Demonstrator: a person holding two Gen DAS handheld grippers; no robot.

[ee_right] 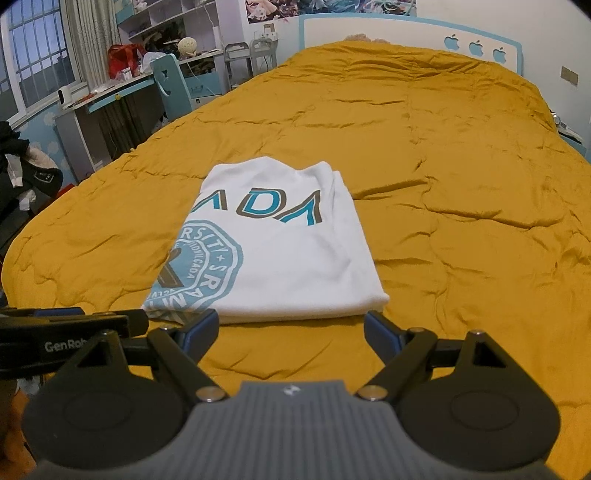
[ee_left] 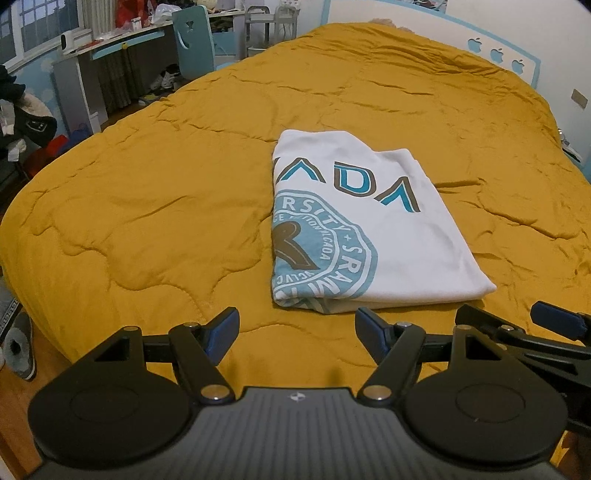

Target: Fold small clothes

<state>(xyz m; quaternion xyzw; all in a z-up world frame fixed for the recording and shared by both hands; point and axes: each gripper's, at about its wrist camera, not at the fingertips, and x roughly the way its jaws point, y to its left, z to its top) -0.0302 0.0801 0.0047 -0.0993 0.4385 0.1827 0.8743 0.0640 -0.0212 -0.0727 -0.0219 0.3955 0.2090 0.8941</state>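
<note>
A white T-shirt with teal lettering and a round teal emblem lies folded into a compact rectangle on the mustard-yellow quilt. It also shows in the right wrist view. My left gripper is open and empty, just short of the shirt's near edge. My right gripper is open and empty, also just short of the near edge. The right gripper shows at the right edge of the left wrist view; the left gripper shows at the left edge of the right wrist view.
The quilt covers a large bed with a white and blue headboard. A desk and a teal chair stand to the far left. Dark clothes pile at the left. A grey slipper lies on the floor.
</note>
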